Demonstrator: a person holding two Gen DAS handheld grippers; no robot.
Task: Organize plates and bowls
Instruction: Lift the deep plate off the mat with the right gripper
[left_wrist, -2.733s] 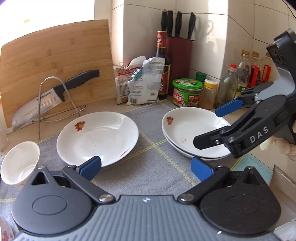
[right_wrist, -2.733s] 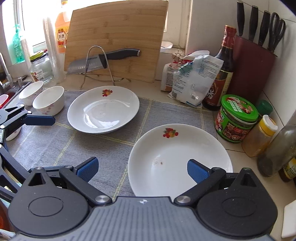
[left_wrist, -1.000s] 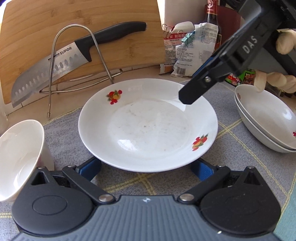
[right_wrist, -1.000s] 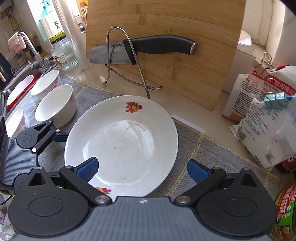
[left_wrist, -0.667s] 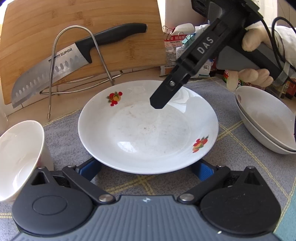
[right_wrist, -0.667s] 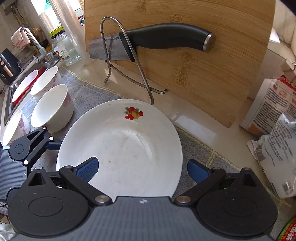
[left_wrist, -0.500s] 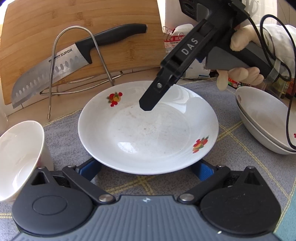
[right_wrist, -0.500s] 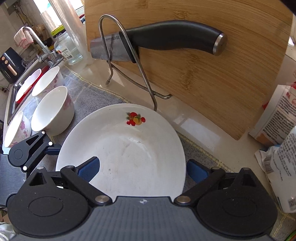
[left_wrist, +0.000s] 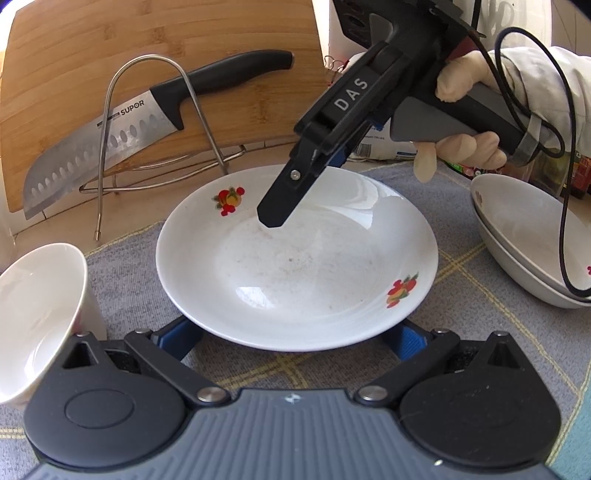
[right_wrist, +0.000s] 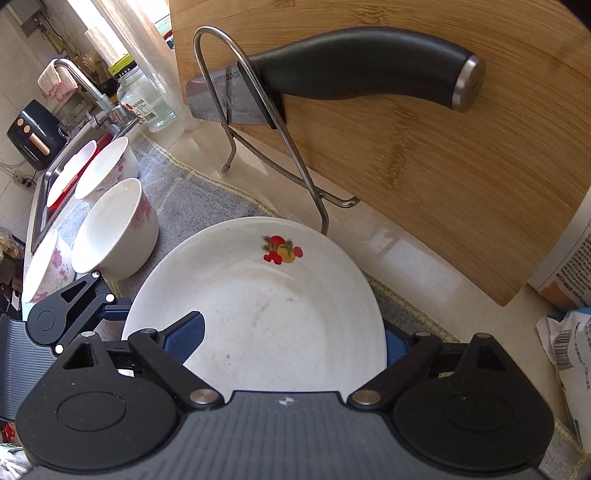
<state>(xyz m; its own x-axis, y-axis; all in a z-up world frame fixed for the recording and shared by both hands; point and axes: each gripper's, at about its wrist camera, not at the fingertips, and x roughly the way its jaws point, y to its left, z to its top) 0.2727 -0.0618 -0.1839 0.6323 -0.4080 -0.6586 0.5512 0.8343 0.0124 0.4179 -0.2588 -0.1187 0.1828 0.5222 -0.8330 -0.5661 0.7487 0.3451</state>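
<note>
We see a desk of pale stone under a grey checked cloth, a bamboo board and knife beyond. The round plate lies flat, rim up, with no long axis. Our right tool straddles its far rim, closing, pads apart. Our left tool stands released, the near rim between its pads.

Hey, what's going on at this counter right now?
A person is tidying dishes with two handheld grippers. The right gripper straddles the rim of the fruit-patterned plate on the grey mat, jaws closing, not yet gripping. The left gripper waits open at the plate's near edge. Two plates sit stacked alongside.
</note>
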